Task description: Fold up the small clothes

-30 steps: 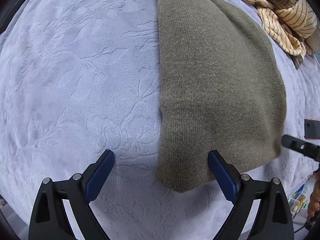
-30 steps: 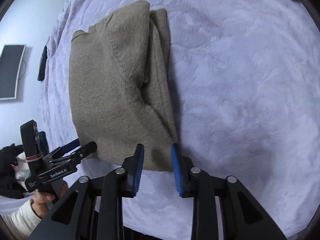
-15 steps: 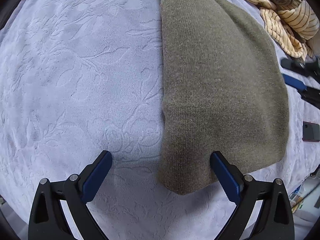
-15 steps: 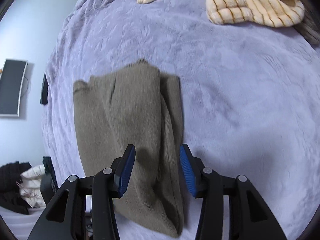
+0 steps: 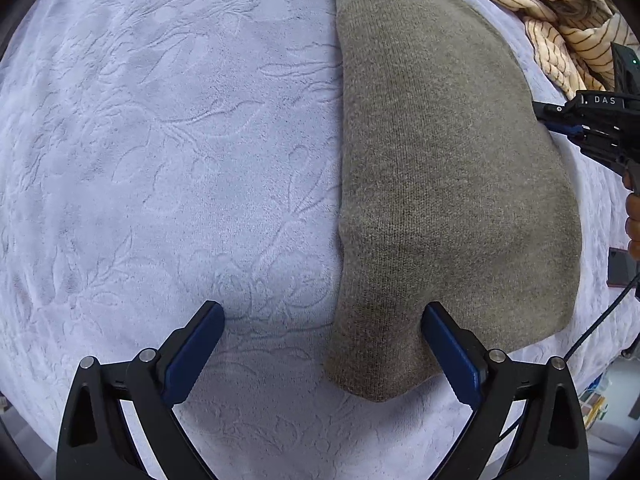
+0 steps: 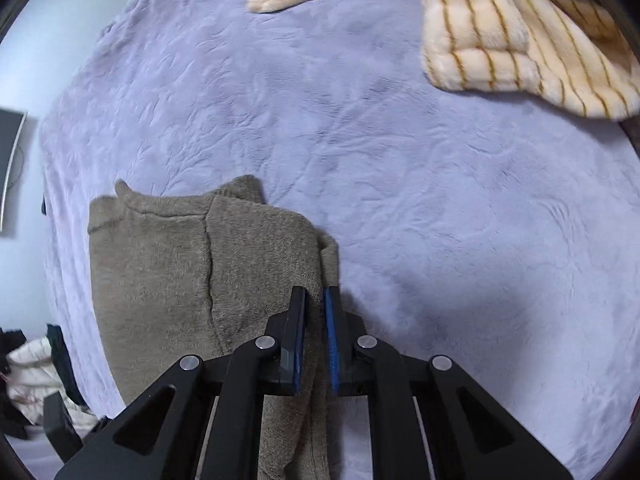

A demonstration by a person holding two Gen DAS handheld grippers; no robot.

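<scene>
An olive-brown knit garment (image 5: 440,168) lies folded lengthwise on the lavender bedspread (image 5: 160,140). My left gripper (image 5: 324,348) is open, low over the bed; its right finger rests on the garment's near corner, its left finger over bare blanket. In the right wrist view the same garment (image 6: 168,272) lies at lower left. My right gripper (image 6: 316,336) is shut on the garment's right edge, with a fold of cloth pinched between the blue pads. The right gripper also shows in the left wrist view (image 5: 576,120) at the garment's far right edge.
A cream striped fleece garment (image 6: 520,40) lies crumpled at the far side of the bed; it also shows in the left wrist view (image 5: 560,12). A dark small device (image 5: 620,268) lies at the bed's right edge. Clothes (image 6: 28,368) are heaped off the bed's left side.
My right gripper moved forward along the garment's right edge and closed on it. My left gripper stayed open at the near corner.
</scene>
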